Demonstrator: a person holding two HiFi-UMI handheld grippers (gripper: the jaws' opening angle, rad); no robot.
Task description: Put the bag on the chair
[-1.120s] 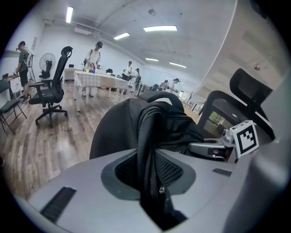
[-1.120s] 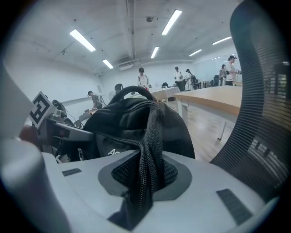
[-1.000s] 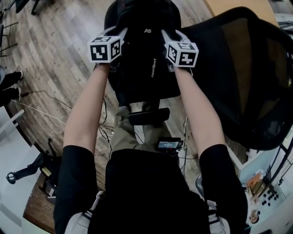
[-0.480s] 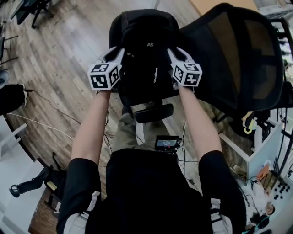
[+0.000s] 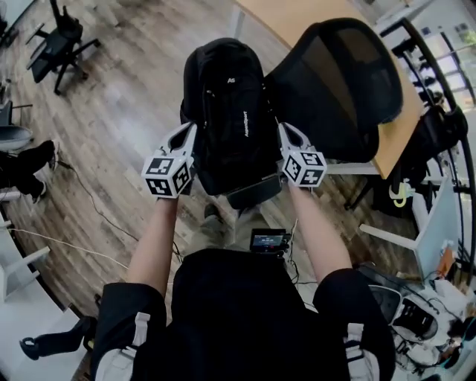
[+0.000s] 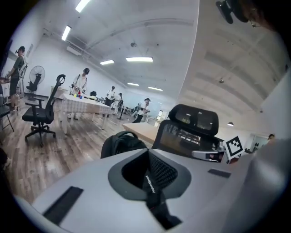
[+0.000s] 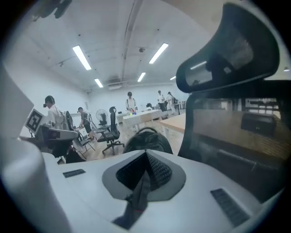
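A black backpack (image 5: 230, 111) stands upright in front of me, just left of a black mesh office chair (image 5: 335, 82). My left gripper (image 5: 190, 134) is at the bag's lower left side and my right gripper (image 5: 283, 132) at its lower right. In the left gripper view the jaws of the left gripper (image 6: 150, 179) are closing, with a black strap (image 6: 157, 207) pinched between them; the bag's top (image 6: 122, 141) shows beyond. The right gripper (image 7: 145, 170) is shut on another black strap (image 7: 134, 205), with the chair's back (image 7: 236, 136) close on the right.
A wooden desk (image 5: 312, 15) stands behind the chair. Another office chair (image 5: 67, 37) is at the far left, and cables (image 5: 89, 201) run over the wood floor. White furniture and clutter (image 5: 439, 223) fill the right side. Several people stand far off.
The head view has pulled back: bag, chair and both grippers look smaller and lower in the frame. The grippers now sit at the bag's lower sides instead of its upper sides.
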